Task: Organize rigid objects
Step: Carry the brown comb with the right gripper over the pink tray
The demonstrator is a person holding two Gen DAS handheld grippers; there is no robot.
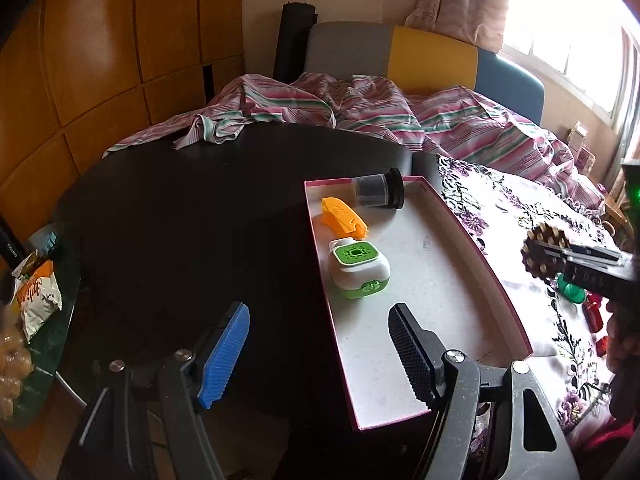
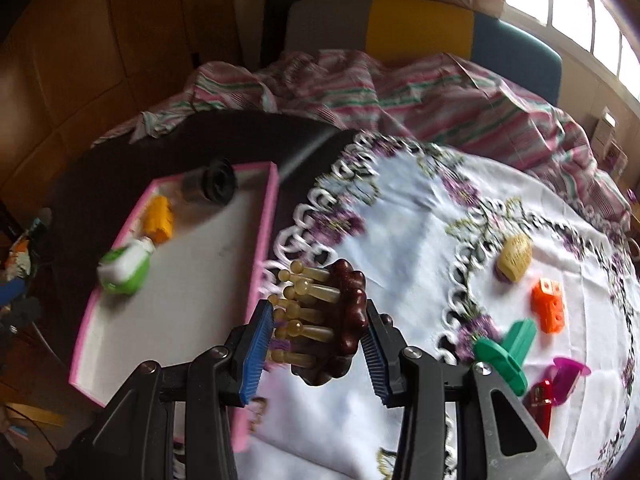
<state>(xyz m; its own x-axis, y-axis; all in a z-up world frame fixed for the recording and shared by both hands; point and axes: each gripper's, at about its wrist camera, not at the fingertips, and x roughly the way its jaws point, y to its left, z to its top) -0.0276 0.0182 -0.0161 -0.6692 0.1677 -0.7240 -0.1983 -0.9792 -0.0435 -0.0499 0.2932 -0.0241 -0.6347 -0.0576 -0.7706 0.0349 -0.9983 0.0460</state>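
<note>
My left tool [image 1: 320, 356] hangs agape over the pink-rimmed tray [image 1: 494, 276], near its green-white gadget [image 1: 358, 268]. My right tool [image 2: 316, 344] clamps the brown massager [image 2: 340, 320] above the counter's cloth [image 2: 400, 240], pegs pointing left toward the tray.

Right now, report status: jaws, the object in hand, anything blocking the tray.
Right gripper shut on wooden massager, beside pink tray. Left gripper open, empty, over tray's near end. Tray centre bare; three items at far end.
</note>
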